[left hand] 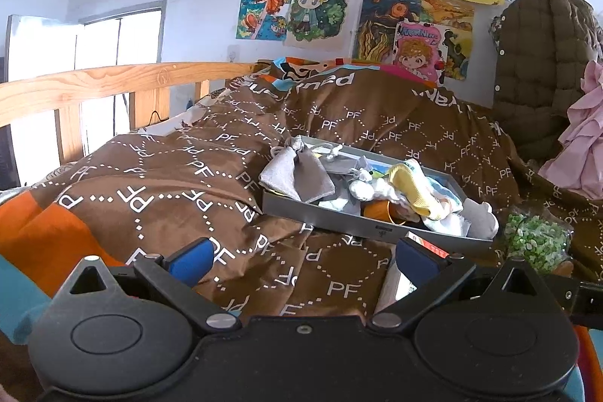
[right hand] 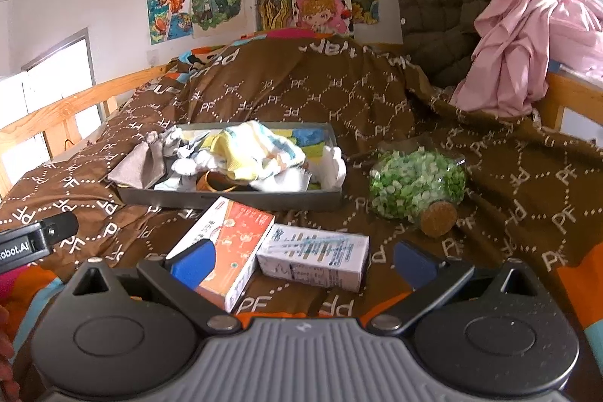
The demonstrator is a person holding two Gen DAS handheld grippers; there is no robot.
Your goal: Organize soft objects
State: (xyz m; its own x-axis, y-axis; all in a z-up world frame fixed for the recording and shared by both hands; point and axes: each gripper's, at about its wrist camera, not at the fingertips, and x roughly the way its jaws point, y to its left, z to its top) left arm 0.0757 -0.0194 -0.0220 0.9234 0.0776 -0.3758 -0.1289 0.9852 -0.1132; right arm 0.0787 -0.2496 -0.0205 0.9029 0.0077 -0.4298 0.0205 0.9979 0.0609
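Right wrist view: the grey tray (right hand: pixel 230 199) is seen straight ahead on the brown bedspread (right hand: pixel 377 108), past two cartons that lie between it and the right gripper (right hand: pixel 303 264).
Task's things: soft items are heaped in the tray, among them a yellow and white cloth (right hand: pixel 252 153), a grey drawstring pouch (right hand: pixel 141 159) draped over the tray's left rim, and a white plush piece (right hand: pixel 333 164) at its right end.
Tray's long axis: it is laid left to right across both views, so its near wall faces the fingers broadside.
Right gripper fingers: the blue pads (right hand: pixel 196 264) are spread wide with nothing between them; the orange and white carton (right hand: pixel 230 243) is overlapped by the left pad, but contact cannot be told.
Other carton: a white box (right hand: pixel 314 260) lies just ahead of the gap between the pads.
Left wrist view: the same tray (left hand: pixel 339 219) is seen ahead and to the right of the left gripper (left hand: pixel 303 260), with only bedspread directly before it.
Left gripper fingers: held wide apart and empty.
Nearer side: the pouch (left hand: pixel 297 176) is judged closer to the left gripper, the plush end to the right one.
Stray item: a corked bottle of green pieces (right hand: pixel 416 185) lies on its side to the right of the tray, apart from it.
Judgement: any reach for the heap must pass forward over the cartons.
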